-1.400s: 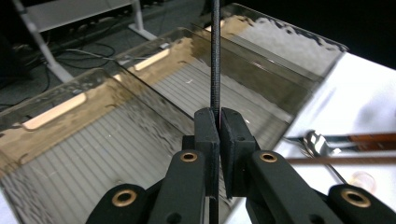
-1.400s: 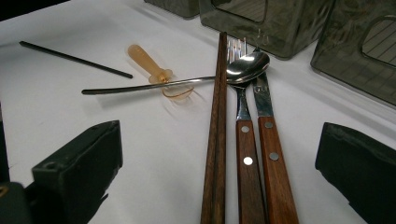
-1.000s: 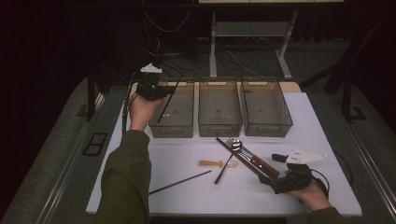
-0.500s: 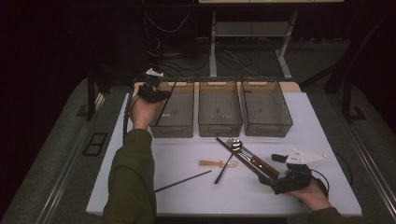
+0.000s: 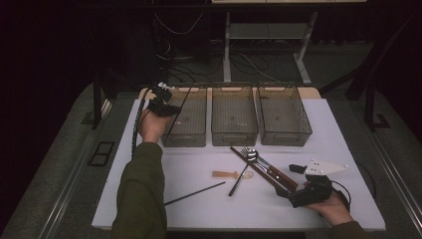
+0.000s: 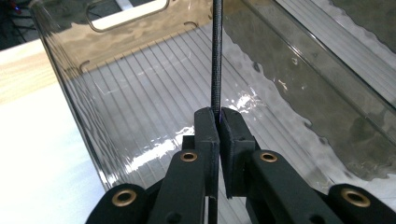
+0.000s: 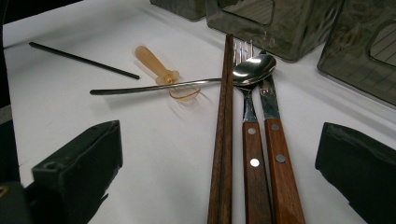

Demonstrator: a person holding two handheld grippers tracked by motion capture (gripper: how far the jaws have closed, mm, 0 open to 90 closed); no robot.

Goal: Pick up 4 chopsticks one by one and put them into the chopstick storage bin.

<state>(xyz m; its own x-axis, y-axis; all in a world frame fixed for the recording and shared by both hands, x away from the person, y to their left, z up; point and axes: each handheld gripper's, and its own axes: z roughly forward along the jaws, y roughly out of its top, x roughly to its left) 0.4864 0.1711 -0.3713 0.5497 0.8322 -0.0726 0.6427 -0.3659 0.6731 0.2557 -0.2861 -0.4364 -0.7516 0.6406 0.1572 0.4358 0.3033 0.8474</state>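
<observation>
My left gripper (image 5: 161, 102) (image 6: 218, 116) hangs over the left clear bin (image 5: 185, 139) (image 6: 140, 116), shut on a thin black stick (image 6: 215, 56) (image 5: 180, 109) that slants down into the bin. A second black stick (image 5: 194, 193) (image 7: 79, 59) lies on the white table. My right gripper (image 5: 291, 180) (image 7: 219, 140) rests open near the table's front right. Between its jaws lie a pair of brown wooden chopsticks (image 7: 224, 140) and two wood-handled pieces of cutlery (image 7: 261, 154).
Two more clear bins (image 5: 234, 137) (image 5: 286, 137) stand in a row right of the left one. A metal spoon (image 7: 254, 67) with a long thin handle and a small amber plastic piece (image 7: 156, 65) (image 5: 226, 174) lie mid-table. The table's front edge (image 5: 239, 226) is close to both forearms.
My left hand has come down with the black stick toward the left bin. The right hand has stayed in place.
</observation>
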